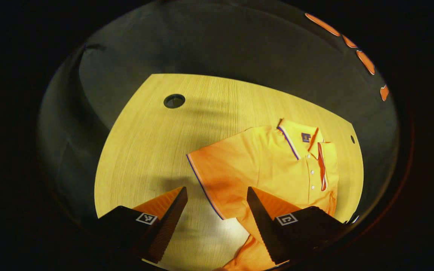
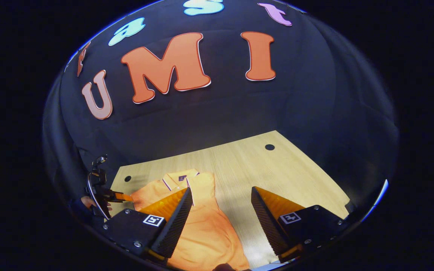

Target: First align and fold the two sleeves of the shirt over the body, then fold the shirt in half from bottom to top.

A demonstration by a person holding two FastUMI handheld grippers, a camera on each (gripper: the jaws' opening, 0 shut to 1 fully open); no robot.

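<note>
An orange polo shirt (image 1: 269, 165) is laid flat on a pale wooden table (image 1: 153, 128), collar (image 1: 290, 137) toward the far edge. In the left gripper view one sleeve (image 1: 209, 177), edged with a dark stripe, is seen spread out to the side; in the right gripper view the shirt's (image 2: 198, 210) other side appears already turned in over the body, though this cannot be confirmed.

The left gripper (image 1: 217, 195) is held above the spread sleeve with its fingers wide apart and nothing between them. The right gripper (image 2: 221, 195) is likewise spread and empty, poised over the shirt's long edge.

Risk, as judged: if only the top layer is pinched, or the sleeve is caught away from its hem, the fold may drag the body askew and leave the sleeves misaligned.

A small dark tag (image 1: 306, 137) is sewn inside the collar; its writing is too small to be read.
</note>
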